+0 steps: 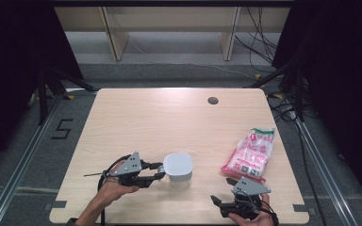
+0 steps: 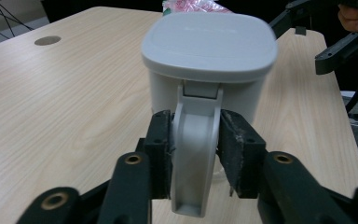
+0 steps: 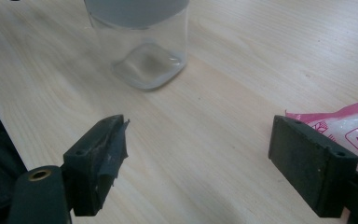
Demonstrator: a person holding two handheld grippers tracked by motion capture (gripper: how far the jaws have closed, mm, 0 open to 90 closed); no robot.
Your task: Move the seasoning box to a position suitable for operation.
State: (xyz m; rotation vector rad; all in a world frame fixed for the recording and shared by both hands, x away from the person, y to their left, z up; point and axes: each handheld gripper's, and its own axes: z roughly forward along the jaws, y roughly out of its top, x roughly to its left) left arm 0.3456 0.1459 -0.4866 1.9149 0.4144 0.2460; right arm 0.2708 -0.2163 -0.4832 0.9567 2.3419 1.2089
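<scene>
A clear container [image 1: 177, 165] with a square grey lid [image 2: 209, 42] stands on the wooden table [image 1: 169, 117], near its front edge. My left gripper [image 1: 159, 170] reaches in from the container's left side, and its jaws are shut on the grey handle [image 2: 196, 154] that hangs below the lid. My right gripper [image 1: 220, 189] sits at the front right, open, with bare table between its pads [image 3: 102, 154]. It points toward the container's clear base [image 3: 144, 65]. A pink and white bag [image 1: 250, 153] lies to its right and reaches the right pad in the right gripper view.
A round grey grommet hole [image 1: 212, 100] sits in the far part of the table. The table's front edge runs just under both hands. Cables and dark frame legs [image 1: 287, 75] stand on the floor beyond the right side.
</scene>
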